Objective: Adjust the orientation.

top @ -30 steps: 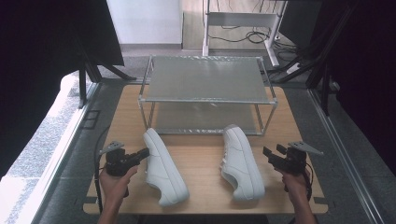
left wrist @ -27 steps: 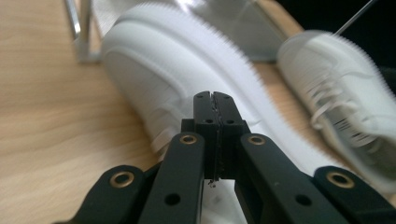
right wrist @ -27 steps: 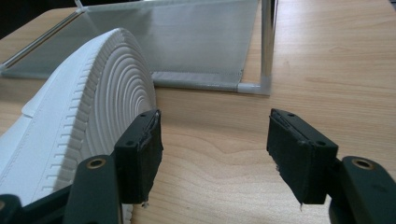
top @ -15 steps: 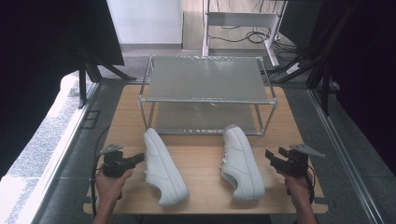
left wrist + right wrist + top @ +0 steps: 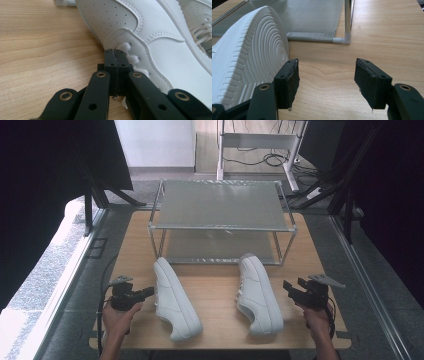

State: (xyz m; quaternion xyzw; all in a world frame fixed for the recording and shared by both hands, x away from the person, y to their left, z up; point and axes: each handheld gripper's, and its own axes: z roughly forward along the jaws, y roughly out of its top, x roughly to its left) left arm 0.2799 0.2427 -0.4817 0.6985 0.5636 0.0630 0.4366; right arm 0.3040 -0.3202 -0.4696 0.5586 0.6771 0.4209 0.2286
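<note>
Matt white leather shoes lie on smooth wooden table.

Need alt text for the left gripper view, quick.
The left gripper, jaws shut with nothing between them, has its tip at the laces of a white shoe lying on a wooden table.

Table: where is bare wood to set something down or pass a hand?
Bare wood lies between the left shoe and right shoe, and along the table edges beside the rack. Crowded: each shoe's outer side, where the left gripper and right gripper sit.
</note>
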